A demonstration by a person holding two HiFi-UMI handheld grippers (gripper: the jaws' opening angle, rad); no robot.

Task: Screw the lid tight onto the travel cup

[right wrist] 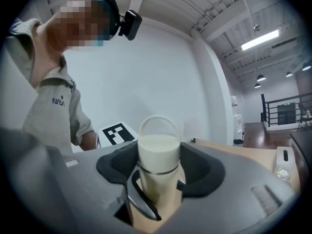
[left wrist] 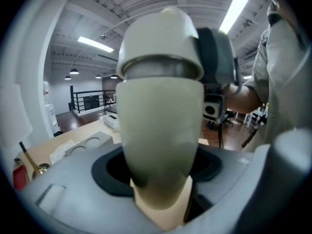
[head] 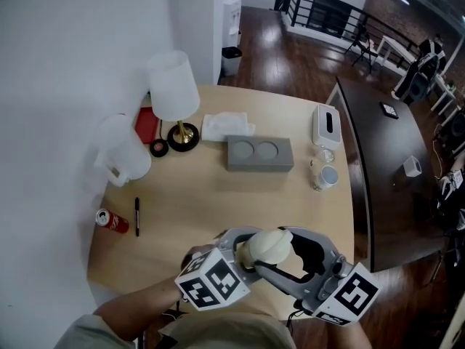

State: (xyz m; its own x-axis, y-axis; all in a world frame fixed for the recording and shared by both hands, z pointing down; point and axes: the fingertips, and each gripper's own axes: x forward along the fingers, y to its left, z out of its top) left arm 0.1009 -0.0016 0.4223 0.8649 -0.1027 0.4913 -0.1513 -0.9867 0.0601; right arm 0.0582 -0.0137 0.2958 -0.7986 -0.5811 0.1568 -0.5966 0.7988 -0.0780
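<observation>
Cream cylindrical travel cup (left wrist: 161, 126) fills the gap between the left gripper (left wrist: 161, 168) jaws, clamped by its body; its rounded cream lid (right wrist: 157, 150), seated on a steel band (left wrist: 161, 71), sits pinched between the right gripper (right wrist: 159, 168) jaws, pale wooden table (head: 218, 195) beyond both.

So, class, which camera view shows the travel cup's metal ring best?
The left gripper view: the metal ring is large and close, between lid and cup body. The right gripper view shows it small; the head view doesn't show it.
</observation>
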